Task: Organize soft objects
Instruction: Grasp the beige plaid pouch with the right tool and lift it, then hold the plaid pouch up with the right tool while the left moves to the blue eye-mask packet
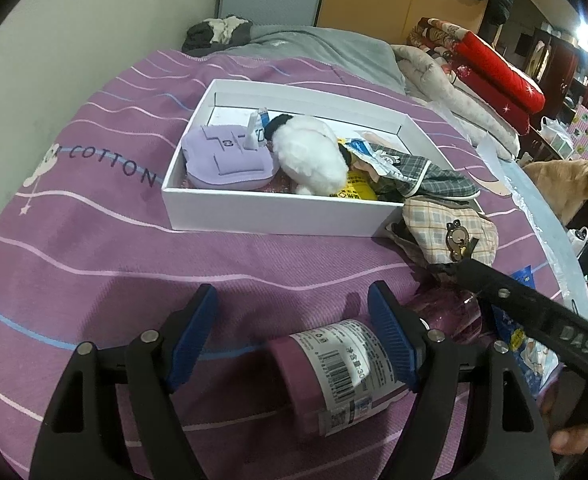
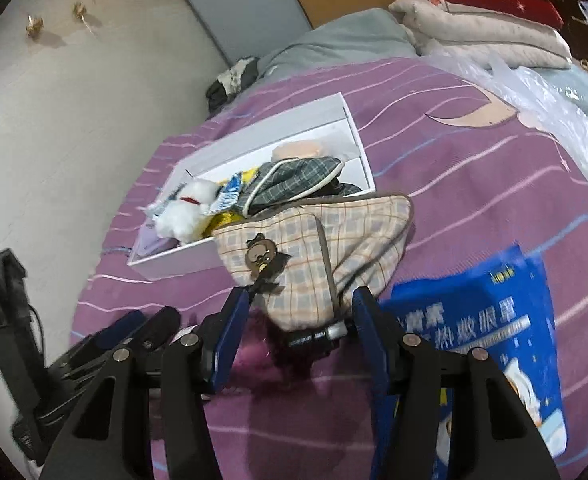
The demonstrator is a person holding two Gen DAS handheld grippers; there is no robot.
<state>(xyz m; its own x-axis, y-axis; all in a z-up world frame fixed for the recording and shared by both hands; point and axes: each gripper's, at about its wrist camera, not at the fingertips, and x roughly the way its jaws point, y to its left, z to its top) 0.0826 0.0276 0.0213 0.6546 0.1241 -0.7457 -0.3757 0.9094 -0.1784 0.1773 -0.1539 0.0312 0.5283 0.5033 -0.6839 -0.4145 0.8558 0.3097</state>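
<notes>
I hold a plaid pouch (image 2: 325,240) clamped in my right tongs (image 2: 299,312).
It's beige checked, bear badge forward; left tongs (image 1: 294,320) gape released.

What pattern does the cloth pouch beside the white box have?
The pouch has a beige check with grey and orange lines; the right wrist view shows it best.
</notes>
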